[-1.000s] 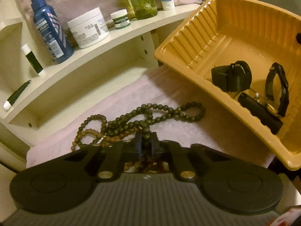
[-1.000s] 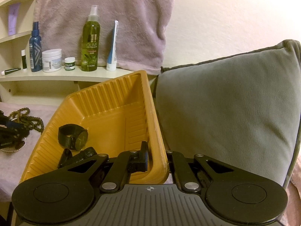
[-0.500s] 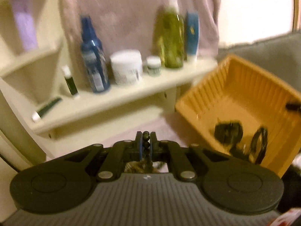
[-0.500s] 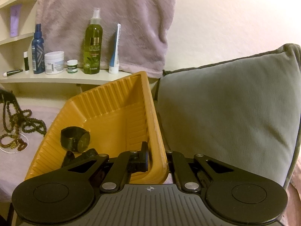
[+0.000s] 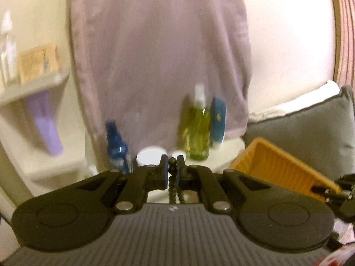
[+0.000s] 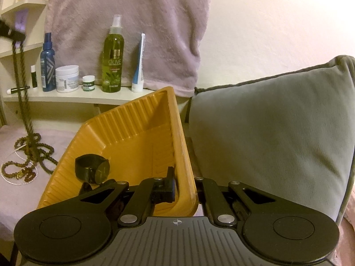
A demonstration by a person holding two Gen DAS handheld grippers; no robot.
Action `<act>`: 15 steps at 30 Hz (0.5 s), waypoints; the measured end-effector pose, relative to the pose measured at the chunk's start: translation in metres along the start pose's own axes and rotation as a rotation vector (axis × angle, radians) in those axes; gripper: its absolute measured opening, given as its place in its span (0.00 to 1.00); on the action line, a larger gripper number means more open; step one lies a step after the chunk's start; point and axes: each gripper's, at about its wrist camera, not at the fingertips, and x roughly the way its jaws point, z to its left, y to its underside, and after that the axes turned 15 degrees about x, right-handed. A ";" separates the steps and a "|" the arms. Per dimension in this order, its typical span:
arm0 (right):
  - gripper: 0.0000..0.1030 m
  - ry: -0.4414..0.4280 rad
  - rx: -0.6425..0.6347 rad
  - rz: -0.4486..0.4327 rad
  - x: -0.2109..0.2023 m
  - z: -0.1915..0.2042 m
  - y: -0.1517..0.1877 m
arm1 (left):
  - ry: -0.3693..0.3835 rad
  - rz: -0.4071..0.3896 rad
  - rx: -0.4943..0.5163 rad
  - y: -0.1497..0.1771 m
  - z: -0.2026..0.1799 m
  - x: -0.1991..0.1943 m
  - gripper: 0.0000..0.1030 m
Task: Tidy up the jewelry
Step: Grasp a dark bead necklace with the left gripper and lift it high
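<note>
1. Left gripper (image 5: pixel 171 173) is clamping narrow on a dark bead necklace (image 6: pixel 21 84); one bead is showing between the blue pads and strands are dangling below the jaws.
2. Right wrist view: the necklace is hanging taut from the raised left gripper at the top left edge, its lower loops lying coiled on the pale cloth (image 6: pixel 13 195) beside the tray's left wall.
3. A thin clear bead ring (image 6: pixel 18 173) is lying under and around those loops, touching them.
4. Right gripper (image 6: pixel 185 188) is pinching the right rim of the orange tray (image 6: pixel 133 133), one finger inside, one outside; the tray is sitting tilted.
5. A black watch (image 6: pixel 92 168) is lying on the tray floor near its left wall; more dark items sit behind the gripper body, unclear.
6. Grey cushion (image 6: pixel 266 128) is standing just right of the tray.
7. Shelf (image 6: pixel 66 97) behind is carrying bottles and jars; a towel (image 6: pixel 133 22) is hanging above.
</note>
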 end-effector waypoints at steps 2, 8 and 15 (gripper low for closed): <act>0.05 -0.001 0.001 0.000 0.000 0.000 0.000 | -0.002 -0.024 0.016 -0.013 -0.001 -0.003 0.06; 0.05 -0.004 0.001 -0.003 -0.001 0.001 0.000 | -0.009 -0.090 0.046 -0.052 0.000 -0.013 0.06; 0.05 -0.005 0.003 -0.005 -0.002 0.001 0.000 | -0.016 -0.174 0.081 -0.099 0.000 -0.029 0.06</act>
